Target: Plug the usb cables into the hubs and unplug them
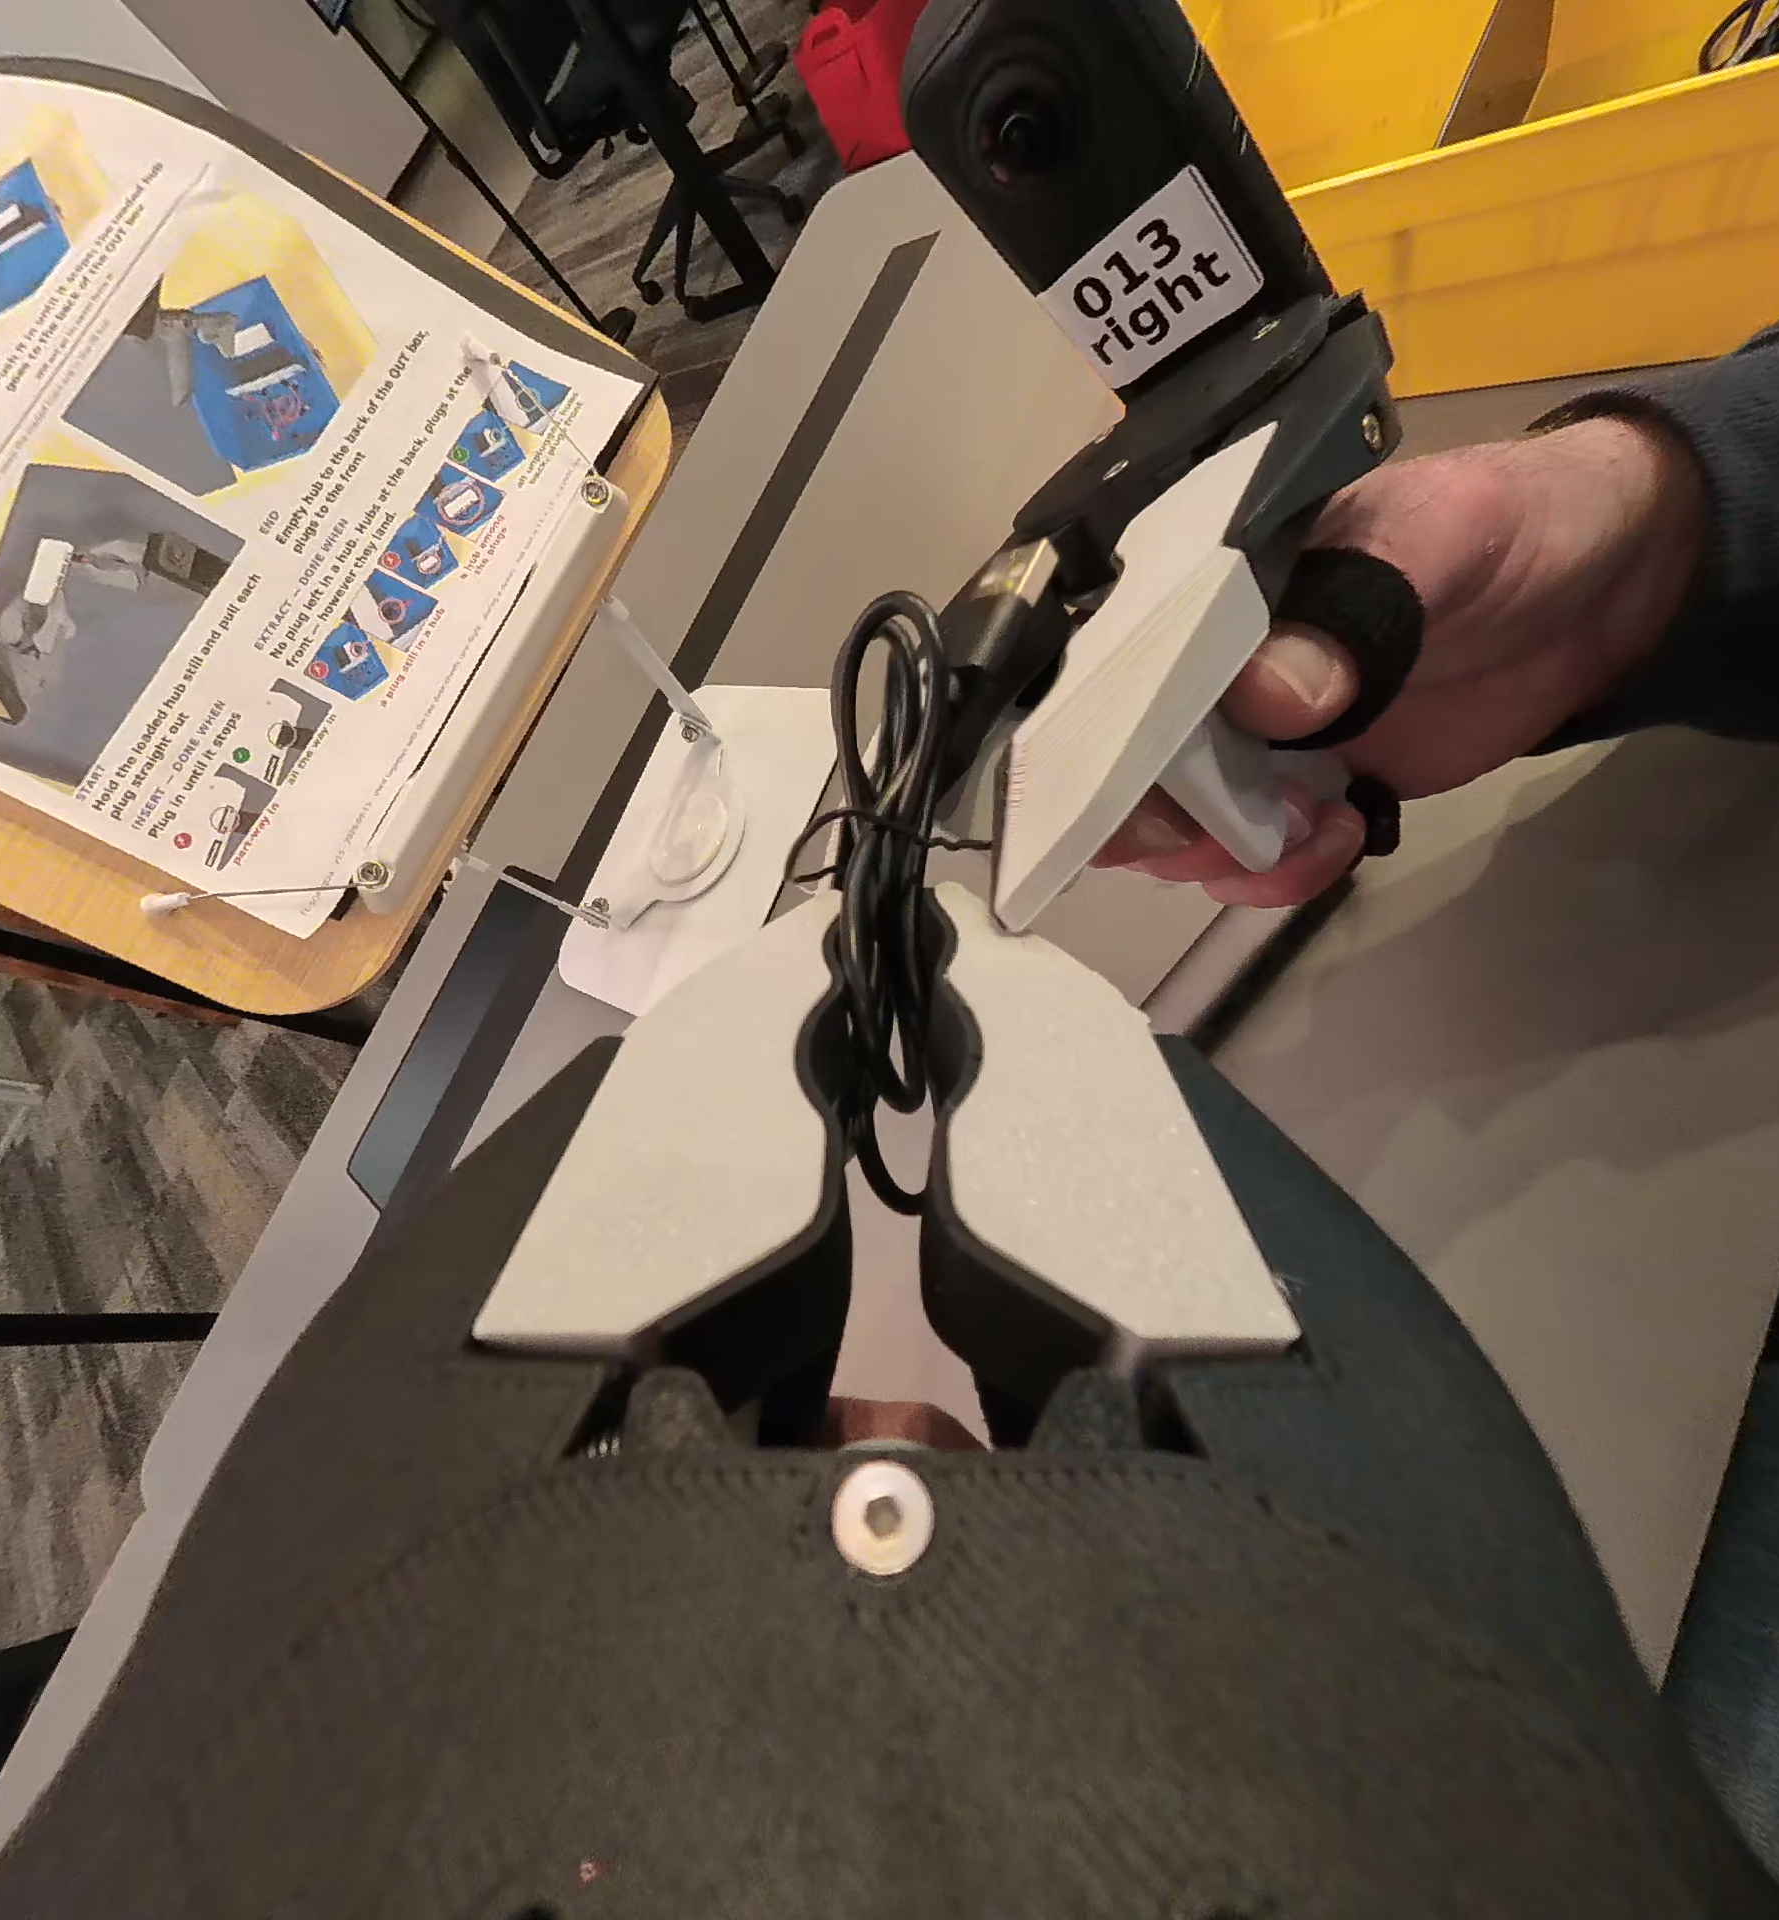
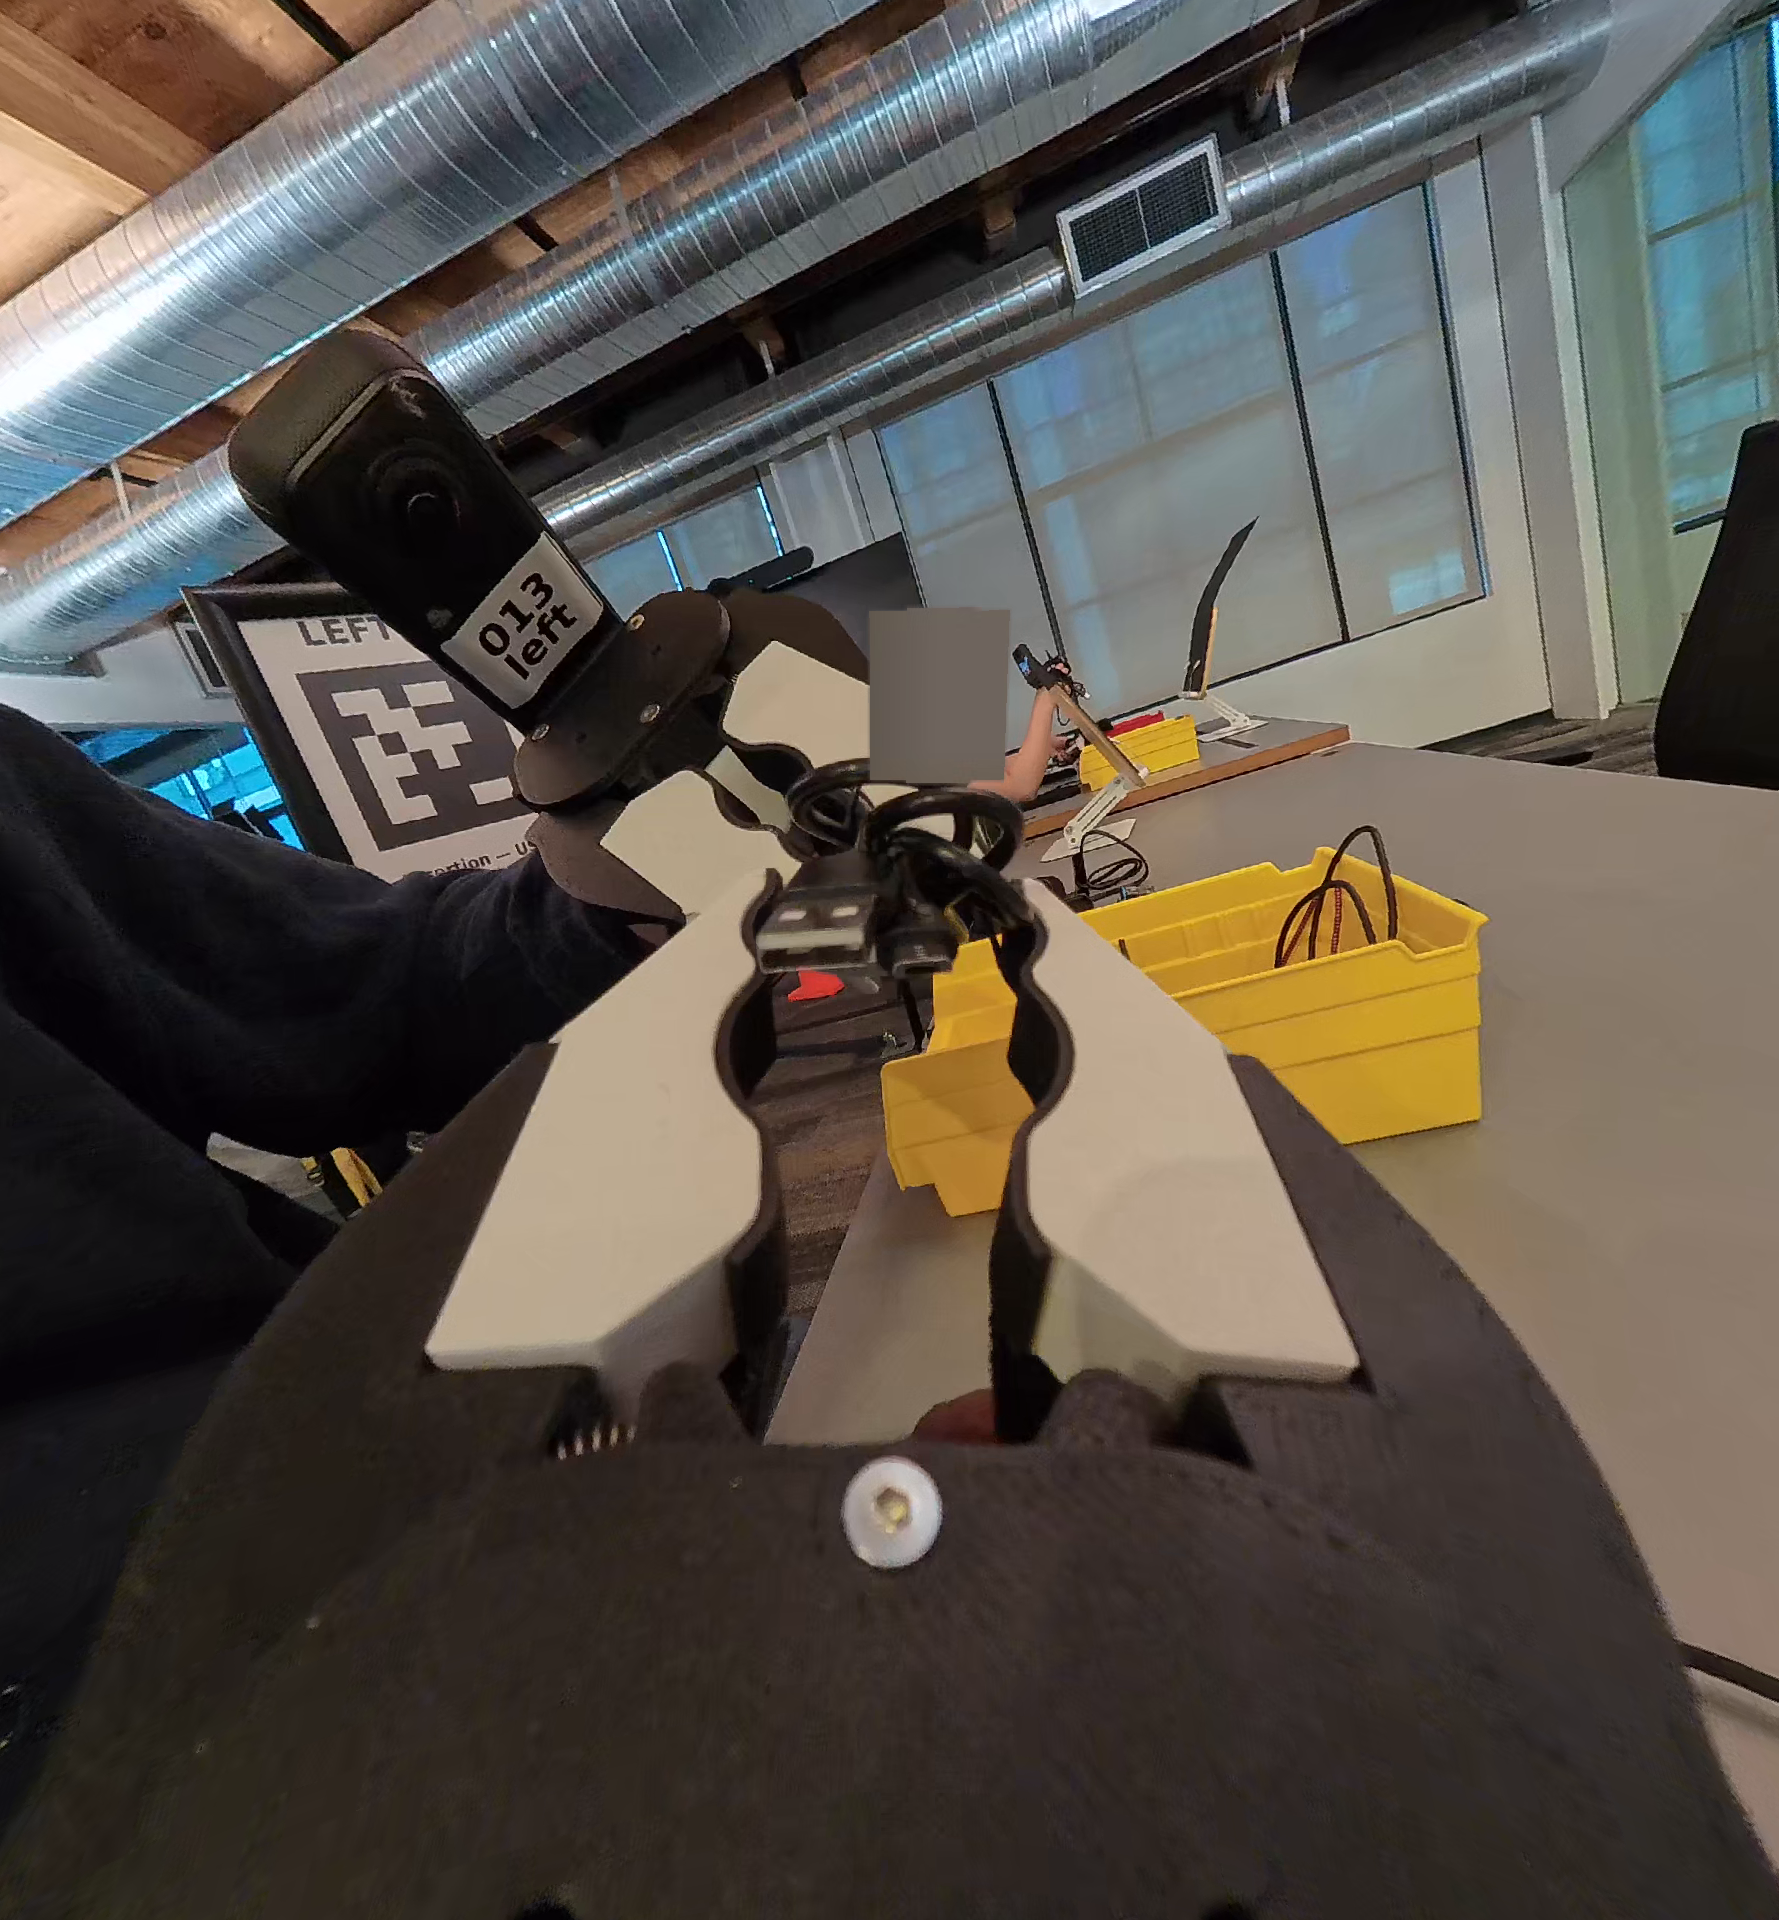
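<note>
Two grippers meet over one bundled black usb cable [image 1: 890, 831]. The left gripper [image 1: 890, 935] is closed on the coil; the right gripper [image 2: 900, 914] is nearly closed on the plug [image 2: 812, 930] end, held in the air above the grey table [image 2: 1591, 1195]. Each camera carries a white sticker. Only the left wrist view shows the printed instruction sheet [image 1: 189, 520]; only the right shows yellow bins [image 2: 1332, 997] and a square-patterned marker board [image 2: 386, 727].

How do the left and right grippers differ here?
The left gripper pinches the coiled loops of the cable; the right gripper pinches its plug end. The left gripper's jaws stand nearly closed; the right gripper's stand wider apart. Both are shut on the same black cable.
</note>
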`<state>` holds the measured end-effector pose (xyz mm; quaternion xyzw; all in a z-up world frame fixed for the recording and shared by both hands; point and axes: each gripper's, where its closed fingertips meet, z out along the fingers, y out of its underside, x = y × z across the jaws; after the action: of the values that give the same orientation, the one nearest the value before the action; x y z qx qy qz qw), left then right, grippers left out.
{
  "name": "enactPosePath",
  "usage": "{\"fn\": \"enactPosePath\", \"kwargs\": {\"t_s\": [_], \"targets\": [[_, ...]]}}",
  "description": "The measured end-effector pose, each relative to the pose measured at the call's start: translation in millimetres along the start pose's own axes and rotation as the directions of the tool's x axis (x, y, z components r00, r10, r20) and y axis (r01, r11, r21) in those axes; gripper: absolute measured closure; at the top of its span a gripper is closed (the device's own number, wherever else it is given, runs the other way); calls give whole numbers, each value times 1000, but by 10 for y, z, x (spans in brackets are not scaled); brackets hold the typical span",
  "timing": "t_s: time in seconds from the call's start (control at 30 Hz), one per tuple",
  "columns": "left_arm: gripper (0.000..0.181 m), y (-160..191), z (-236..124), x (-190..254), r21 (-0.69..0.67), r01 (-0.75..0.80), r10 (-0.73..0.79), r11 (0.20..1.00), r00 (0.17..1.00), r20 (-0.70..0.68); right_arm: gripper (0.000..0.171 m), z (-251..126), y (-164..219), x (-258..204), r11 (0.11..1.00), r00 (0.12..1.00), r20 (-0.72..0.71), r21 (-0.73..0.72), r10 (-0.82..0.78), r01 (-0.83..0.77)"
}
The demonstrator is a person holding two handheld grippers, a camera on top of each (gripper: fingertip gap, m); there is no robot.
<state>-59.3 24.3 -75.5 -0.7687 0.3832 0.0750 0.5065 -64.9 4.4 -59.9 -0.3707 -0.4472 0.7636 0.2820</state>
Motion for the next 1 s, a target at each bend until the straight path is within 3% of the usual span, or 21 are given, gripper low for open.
{"fn": "enactPosePath", "kwargs": {"t_s": [0.63, 0.77, 1.0], "targets": [[173, -128, 8, 47, 48, 9, -8, 999, 1000, -22, 146, -133, -90, -34, 988, 990, 135, 138, 50, -69], [172, -165, -2, 33, 62, 9, -8, 998, 1000, -14, 164, -190, -104, -53, 983, 983, 176, 165, 54, -84], [173, -180, -11, 49, 76, 25, -23, 997, 999, -33, 166, -203, -112, -76, 981, 981, 188, 177, 41, -75]]}}
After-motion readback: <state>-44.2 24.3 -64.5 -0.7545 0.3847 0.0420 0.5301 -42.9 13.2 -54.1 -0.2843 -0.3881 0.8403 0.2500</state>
